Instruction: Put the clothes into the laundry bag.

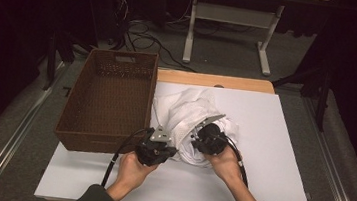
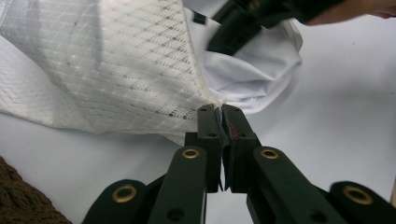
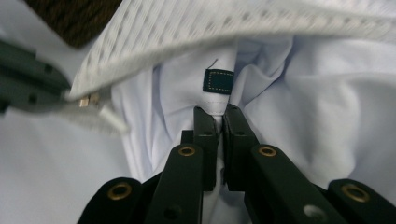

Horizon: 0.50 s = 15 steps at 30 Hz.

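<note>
Your left gripper (image 1: 165,138) sits low at the near edge of the white garment (image 1: 192,119), jaws clenched on its patterned mesh hem (image 2: 140,74); your left hand (image 1: 131,168) cups the gripper from behind, forearm angling in from the bottom. Your right gripper (image 1: 197,137) leans in from the other side, jaws clamped on the smooth inner fabric just below the dark label (image 3: 219,80); your right hand (image 1: 226,163) wraps its body, wrist bent inward. The garment lies bunched on the white table (image 1: 271,155), just beside the brown wicker basket (image 1: 109,98).
</note>
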Tool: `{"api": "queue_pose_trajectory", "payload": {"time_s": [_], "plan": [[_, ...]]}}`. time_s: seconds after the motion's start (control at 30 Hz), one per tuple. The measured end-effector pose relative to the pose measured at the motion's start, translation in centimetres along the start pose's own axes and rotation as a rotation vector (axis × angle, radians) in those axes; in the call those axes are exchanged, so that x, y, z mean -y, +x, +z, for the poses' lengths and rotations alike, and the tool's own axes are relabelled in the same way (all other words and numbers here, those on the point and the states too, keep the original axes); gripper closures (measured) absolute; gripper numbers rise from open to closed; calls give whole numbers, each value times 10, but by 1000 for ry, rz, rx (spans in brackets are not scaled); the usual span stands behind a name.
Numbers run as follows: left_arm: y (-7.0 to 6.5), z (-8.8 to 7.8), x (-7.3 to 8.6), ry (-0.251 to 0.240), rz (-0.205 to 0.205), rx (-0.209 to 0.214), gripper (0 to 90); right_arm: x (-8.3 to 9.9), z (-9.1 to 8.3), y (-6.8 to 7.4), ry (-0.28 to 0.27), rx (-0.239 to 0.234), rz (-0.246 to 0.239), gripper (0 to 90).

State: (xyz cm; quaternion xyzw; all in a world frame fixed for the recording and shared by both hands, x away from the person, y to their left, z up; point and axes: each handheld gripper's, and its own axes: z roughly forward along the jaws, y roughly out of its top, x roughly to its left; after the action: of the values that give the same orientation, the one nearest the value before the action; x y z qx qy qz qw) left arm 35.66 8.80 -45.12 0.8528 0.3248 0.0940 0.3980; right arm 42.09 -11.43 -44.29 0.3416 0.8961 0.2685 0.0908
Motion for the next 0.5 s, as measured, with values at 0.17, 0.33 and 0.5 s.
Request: {"api": "queue_pose_trajectory", "payload": {"time_s": [0.17, 0.33, 0.5], "plan": [[-6, -1, -2, -7, 15, 24, 872, -14, 8, -3, 10, 69, 48, 874], [-5, -1, -2, 3, 14, 17, 871, -19, 25, -9, -2, 92, 101, 854], [2, -1, 3, 14, -5, -2, 868, -13, 16, -3, 7, 60, 33, 662]]}}
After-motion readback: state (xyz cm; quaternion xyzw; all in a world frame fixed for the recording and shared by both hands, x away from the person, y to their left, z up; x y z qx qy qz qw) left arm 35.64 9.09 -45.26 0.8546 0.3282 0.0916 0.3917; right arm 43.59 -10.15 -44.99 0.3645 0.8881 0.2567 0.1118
